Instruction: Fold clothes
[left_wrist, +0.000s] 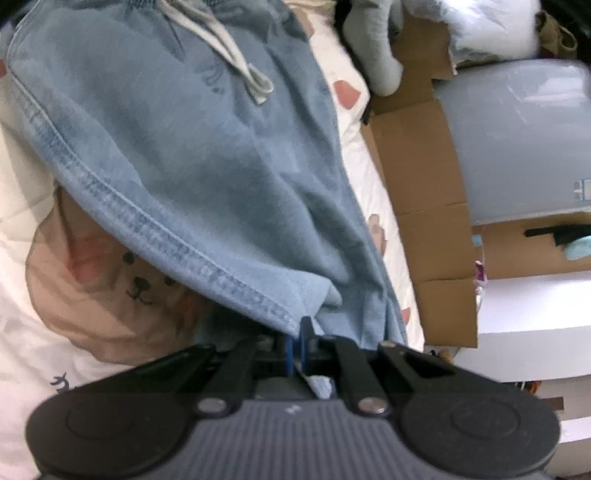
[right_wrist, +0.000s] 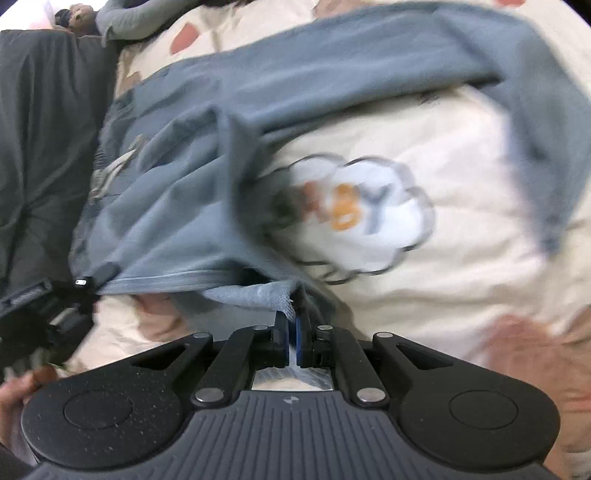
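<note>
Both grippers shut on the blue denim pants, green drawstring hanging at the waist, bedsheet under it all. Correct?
Not quite: the drawstring is grey-white, not green, as the left wrist view shows. Otherwise right: left gripper and right gripper are shut on the blue denim pants, over the bedsheet.

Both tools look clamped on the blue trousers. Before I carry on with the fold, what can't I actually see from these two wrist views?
- Blue trousers: waistband cut off by the top edge, left wrist view.
- Trouser leg: smeared by motion blur, right wrist view; its end is unclear.
- Print on the bedsheet: blurred, and the trousers cover its left part.
- Cloth inside the left tool and right tool: hidden by the pads.
</note>
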